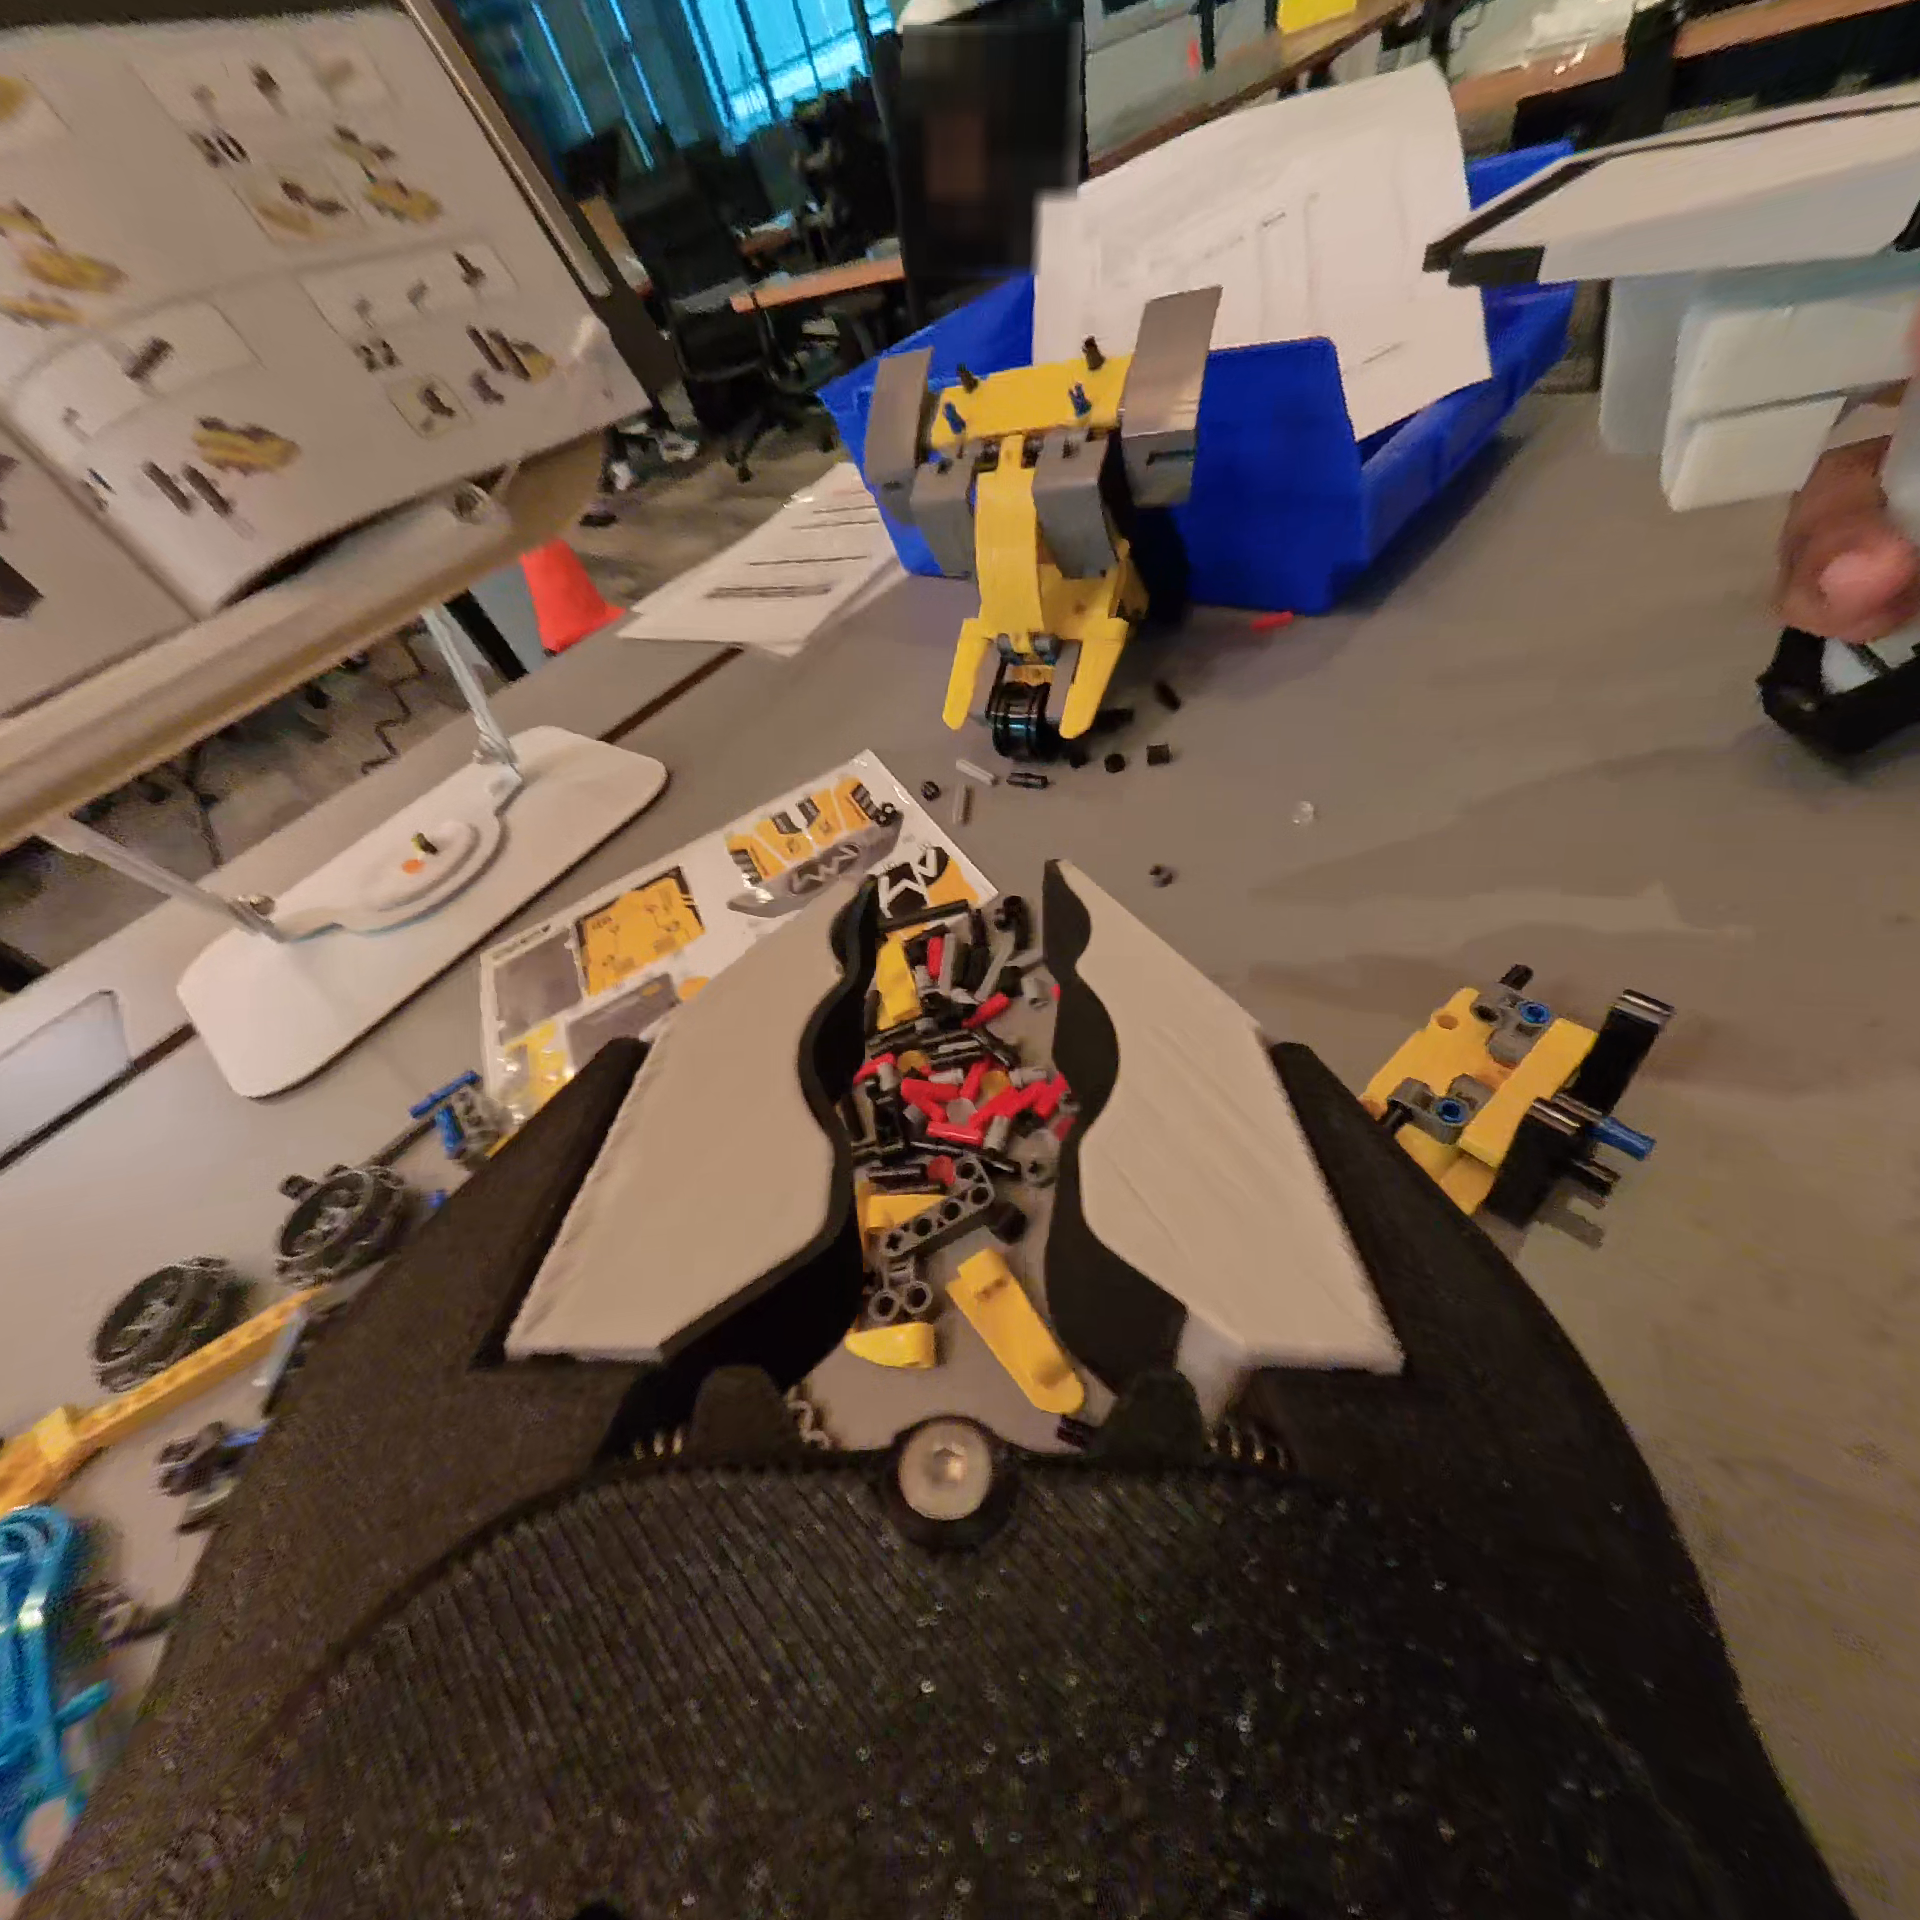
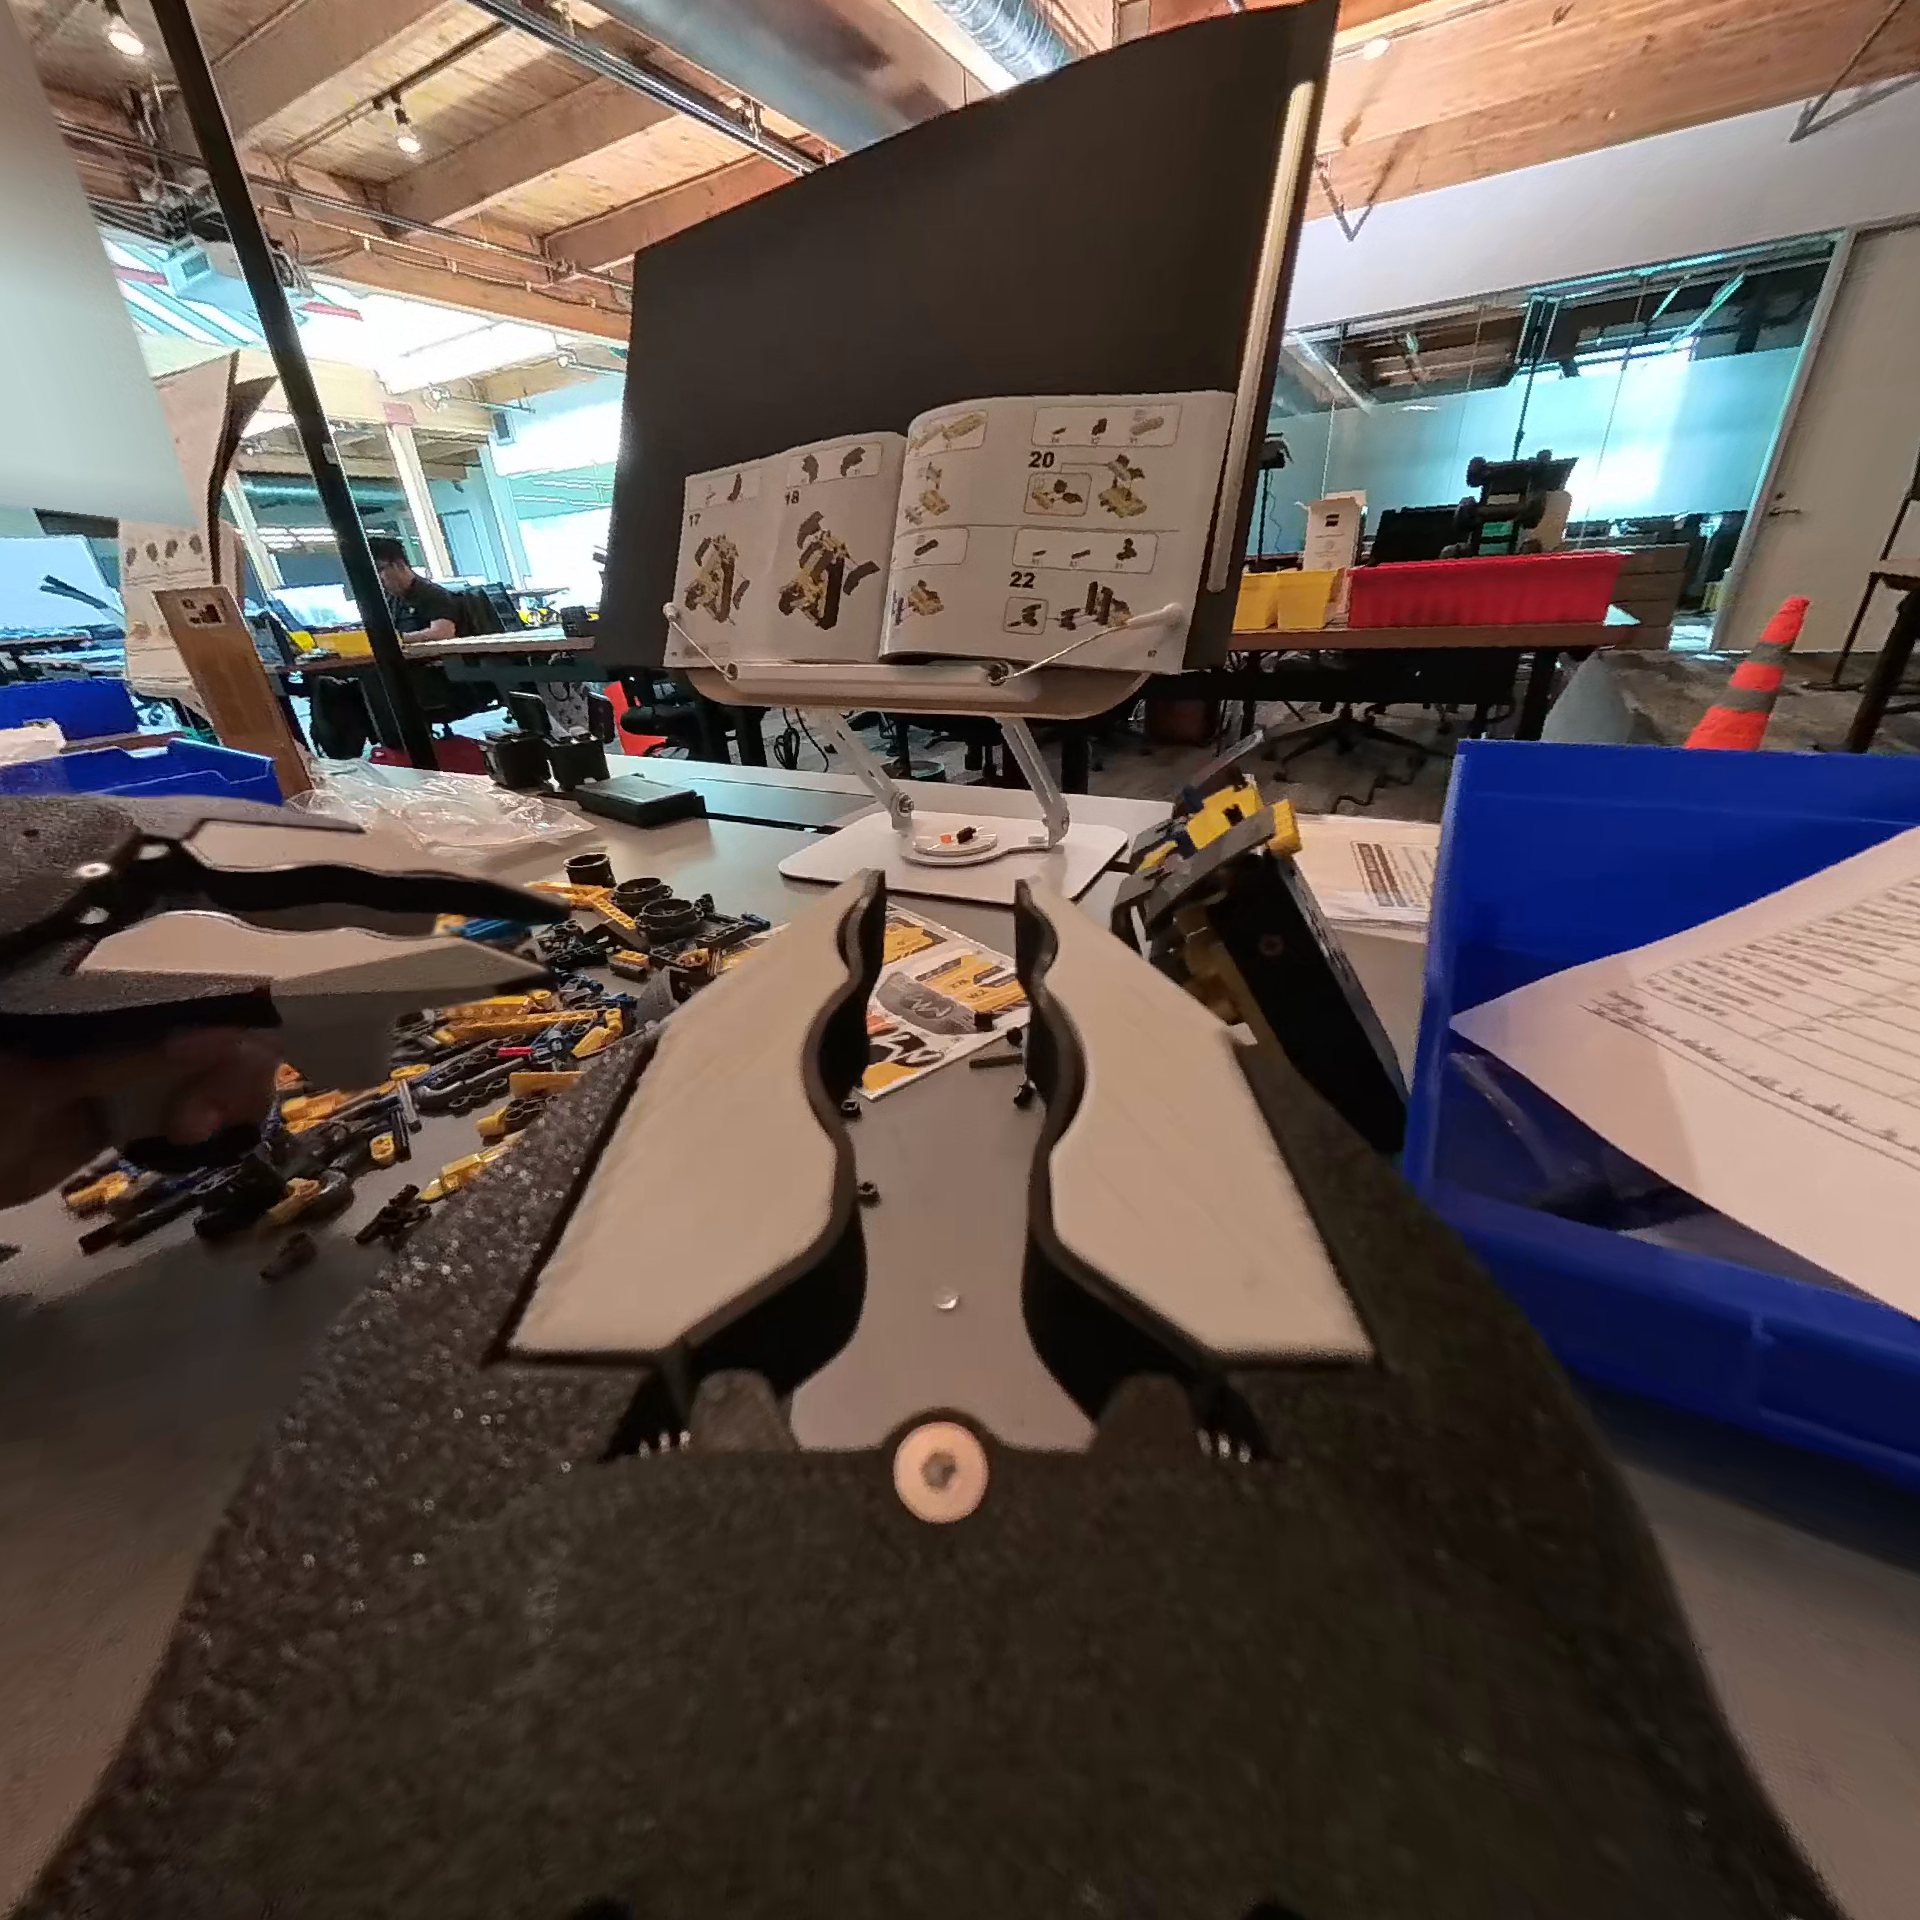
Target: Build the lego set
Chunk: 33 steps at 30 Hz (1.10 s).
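My left gripper (image 1: 961, 883) is open and empty, held above a pile of small red, black and yellow building pieces (image 1: 951, 1112) on the grey table. A yellow and grey brick model (image 1: 1029, 499) leans against a blue bin beyond it. A smaller yellow and black sub-assembly (image 1: 1507, 1091) lies to the right. My right gripper (image 2: 948, 883) is open and empty, over a sticker sheet (image 2: 940, 997), with the brick model (image 2: 1226, 914) just to its right. The left gripper also shows at the left edge of the right wrist view (image 2: 530, 935).
An instruction booklet (image 2: 935, 540) stands open on a white stand (image 2: 935, 842) at the back. A blue bin (image 2: 1662, 1091) with papers stands at the right. Black wheels (image 1: 332, 1226) and loose pieces (image 2: 468, 1039) lie at the left. A hand (image 1: 1849, 561) shows at the right.
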Motion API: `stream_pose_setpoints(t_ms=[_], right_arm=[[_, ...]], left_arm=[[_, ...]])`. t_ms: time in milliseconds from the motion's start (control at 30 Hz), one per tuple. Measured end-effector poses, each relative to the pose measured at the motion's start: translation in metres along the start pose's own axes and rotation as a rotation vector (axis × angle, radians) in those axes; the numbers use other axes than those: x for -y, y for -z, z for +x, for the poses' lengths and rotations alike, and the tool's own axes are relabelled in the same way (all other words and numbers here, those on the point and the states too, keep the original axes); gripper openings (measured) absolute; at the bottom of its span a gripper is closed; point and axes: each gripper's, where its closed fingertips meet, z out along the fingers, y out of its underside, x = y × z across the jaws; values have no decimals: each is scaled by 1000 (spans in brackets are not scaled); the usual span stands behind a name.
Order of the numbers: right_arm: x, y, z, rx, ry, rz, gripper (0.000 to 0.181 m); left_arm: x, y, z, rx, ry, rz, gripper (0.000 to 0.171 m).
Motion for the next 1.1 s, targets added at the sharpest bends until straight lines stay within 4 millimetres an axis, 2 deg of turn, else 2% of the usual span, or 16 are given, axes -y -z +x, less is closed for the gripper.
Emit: stream_pose_setpoints(t_ms=[133,233,367,433,467,600,700,867,1100], right_arm=[[3,0,-1,16,-28,14,25],[1,0,0,28,-63,15,26],[-1,-1,-2,42,-80,3,27],[-1,-1,-3,38,-67,1,27],[-1,-1,-3,33,-57,5,27],[0,1,0,14,-47,10,28],[-1,2,2,8,-64,10,28],[-3,1,6,-1,-90,8,28],[-9,-3,2,11,-76,-21,28]], left_arm=[[-1,-1,7,-77,94,17,33],[13,4,29,-246,166,85,40],[30,22,70,-513,181,163,49],[30,38,101,-717,171,141,48],[26,41,110,-761,156,112,49],[4,30,120,-699,26,7,54],[-8,25,124,-679,-10,-55,55],[-28,14,124,-612,-91,-158,57],[-45,4,118,-513,-172,-245,57]])
